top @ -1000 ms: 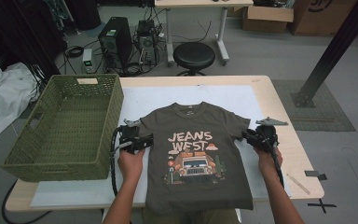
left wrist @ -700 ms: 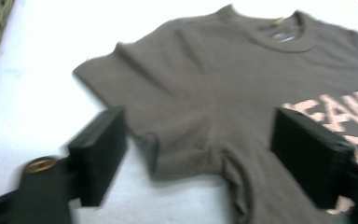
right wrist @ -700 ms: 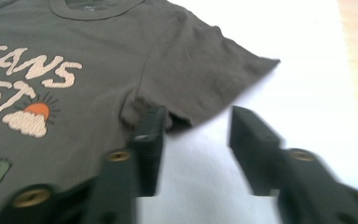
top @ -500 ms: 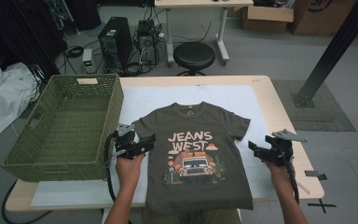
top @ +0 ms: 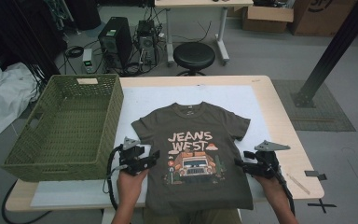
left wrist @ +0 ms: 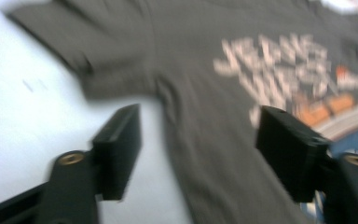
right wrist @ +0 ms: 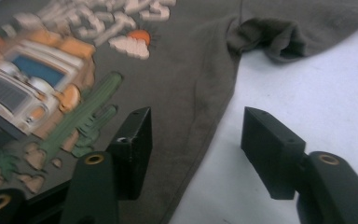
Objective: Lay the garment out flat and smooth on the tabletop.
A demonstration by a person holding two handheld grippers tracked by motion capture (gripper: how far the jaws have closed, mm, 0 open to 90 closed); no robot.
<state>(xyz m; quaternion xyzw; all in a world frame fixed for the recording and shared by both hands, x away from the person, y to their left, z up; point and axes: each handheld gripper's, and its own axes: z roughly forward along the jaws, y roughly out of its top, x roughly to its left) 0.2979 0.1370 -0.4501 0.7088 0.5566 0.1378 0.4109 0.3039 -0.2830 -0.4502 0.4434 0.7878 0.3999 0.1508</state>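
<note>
Shirt (top: 196, 154) flat on the white-covered surface (top: 279, 112), print up, beside the green basket (top: 65, 126). Left claw (top: 154, 156) at its left side seam, right claw (top: 239, 164) at the right seam — both with jaws apart, just been closing, straddling the shirt's edges without pinching the cloth.
</note>
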